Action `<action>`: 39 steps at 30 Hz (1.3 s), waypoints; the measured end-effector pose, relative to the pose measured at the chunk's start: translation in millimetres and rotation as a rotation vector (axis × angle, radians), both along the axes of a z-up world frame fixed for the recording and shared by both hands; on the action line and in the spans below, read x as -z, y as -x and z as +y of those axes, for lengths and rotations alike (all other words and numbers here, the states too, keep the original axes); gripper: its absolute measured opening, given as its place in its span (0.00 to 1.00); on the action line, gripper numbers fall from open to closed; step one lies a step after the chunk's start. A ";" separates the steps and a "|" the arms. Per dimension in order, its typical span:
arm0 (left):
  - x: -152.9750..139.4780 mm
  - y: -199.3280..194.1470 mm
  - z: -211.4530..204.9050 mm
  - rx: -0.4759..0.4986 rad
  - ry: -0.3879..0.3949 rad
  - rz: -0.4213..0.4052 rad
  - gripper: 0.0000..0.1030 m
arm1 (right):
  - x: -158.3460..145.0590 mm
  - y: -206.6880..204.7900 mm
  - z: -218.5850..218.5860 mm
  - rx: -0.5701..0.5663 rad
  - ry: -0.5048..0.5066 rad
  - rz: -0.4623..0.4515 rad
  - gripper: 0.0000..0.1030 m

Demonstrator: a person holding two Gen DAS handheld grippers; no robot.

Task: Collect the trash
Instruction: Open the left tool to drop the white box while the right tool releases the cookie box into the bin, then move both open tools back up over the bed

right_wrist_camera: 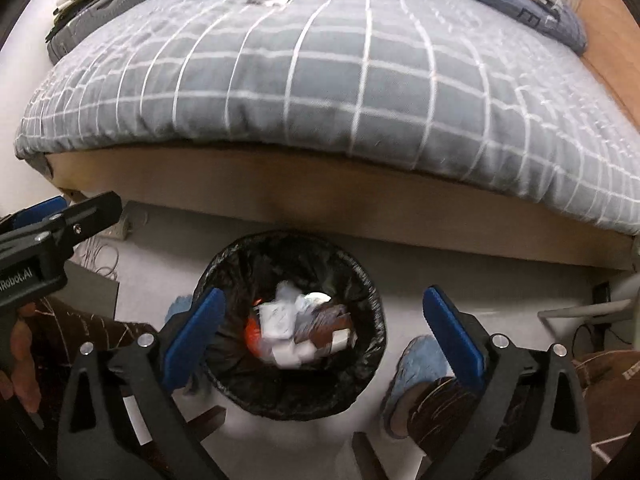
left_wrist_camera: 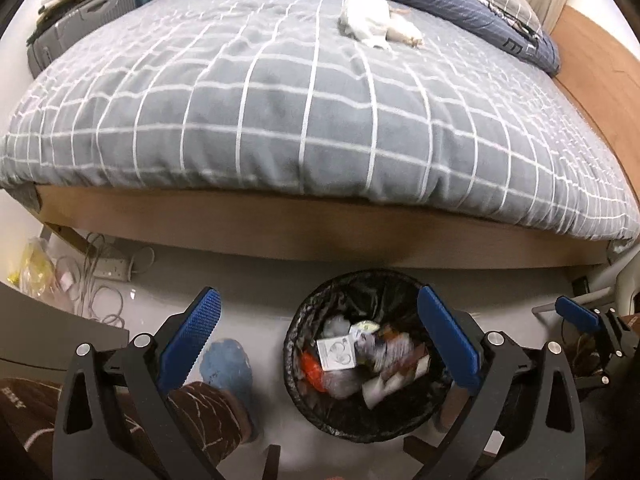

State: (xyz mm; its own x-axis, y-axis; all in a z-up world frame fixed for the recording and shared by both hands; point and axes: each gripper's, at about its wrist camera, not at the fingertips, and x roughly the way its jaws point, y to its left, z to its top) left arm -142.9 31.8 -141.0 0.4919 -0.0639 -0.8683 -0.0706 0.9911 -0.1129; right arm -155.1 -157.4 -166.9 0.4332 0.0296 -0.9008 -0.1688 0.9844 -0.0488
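Both hand-held grippers, left (left_wrist_camera: 320, 344) and right (right_wrist_camera: 324, 336), hang spread and empty over the lined bin (right_wrist_camera: 290, 324). White crumpled trash (left_wrist_camera: 366, 18) lies far ahead on the bed (left_wrist_camera: 280, 120); I'd reach across and pinch its bulk.

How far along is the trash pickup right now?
Done: the black-lined bin on the floor already holds mixed wrappers and paper. In hand: nothing; the left gripper and right gripper are both open and empty above it. Left: crumpled white tissues on the bed.
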 end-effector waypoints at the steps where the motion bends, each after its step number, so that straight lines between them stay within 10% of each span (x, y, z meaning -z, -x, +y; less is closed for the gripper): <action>1: -3.2 -1.4 -1.1 0.001 0.000 -0.009 0.94 | -3.6 -0.4 -1.9 0.003 0.002 -0.013 0.93; 21: -57.8 -79.0 -2.2 -0.009 0.038 -0.142 0.94 | -95.3 -69.4 -42.9 0.057 -0.052 -0.277 0.92; 39: -77.3 -185.2 -5.4 0.055 -0.032 -0.187 0.94 | -100.4 -184.7 -33.8 0.028 -0.052 -0.317 0.92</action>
State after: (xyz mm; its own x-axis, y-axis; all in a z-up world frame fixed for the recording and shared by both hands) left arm 42.3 26.5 -63.8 0.6411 -0.0692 -0.7644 0.0029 0.9961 -0.0877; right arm 29.6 -191.2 -66.5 0.6932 0.0563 -0.7186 -0.1262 0.9910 -0.0440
